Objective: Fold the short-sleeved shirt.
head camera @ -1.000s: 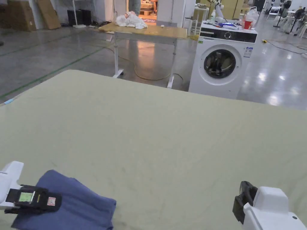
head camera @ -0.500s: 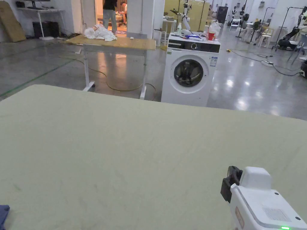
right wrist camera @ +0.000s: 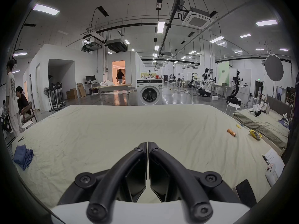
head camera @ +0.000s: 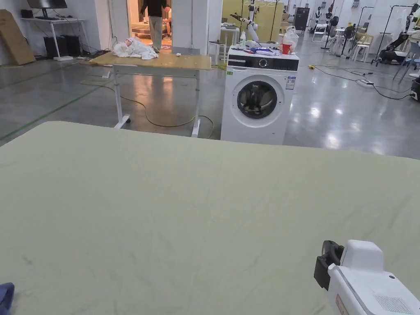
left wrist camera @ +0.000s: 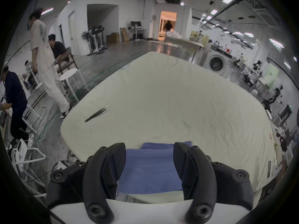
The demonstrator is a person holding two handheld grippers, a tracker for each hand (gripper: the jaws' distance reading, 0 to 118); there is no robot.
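Note:
The blue short-sleeved shirt point(left wrist camera: 150, 167) lies in a compact folded bundle near the left front edge of the bed. My left gripper point(left wrist camera: 149, 146) hovers over it, open, with the jaws wide apart and the cloth showing between them; I cannot tell whether they touch it. In the right gripper view the shirt point(right wrist camera: 23, 156) sits far off to the left. My right gripper point(right wrist camera: 147, 144) is shut with nothing between the jaws, low over bare sheet. In the head view its white body point(head camera: 369, 279) is at the bottom right, and a corner of the shirt point(head camera: 5, 295) at the bottom left.
The bed's pale green sheet point(head camera: 205, 197) is wide and bare in the middle. Tweezers point(left wrist camera: 97, 114) lie near its left edge. An orange tube point(right wrist camera: 231, 132), a yellow packet point(right wrist camera: 255, 134) and a paper point(right wrist camera: 273, 161) lie at the right. A washing machine point(head camera: 258, 98) stands beyond.
The head camera has lifted and swung, so the shirt and left gripper have slid out at the bottom left of its picture. The right gripper stays low at the right.

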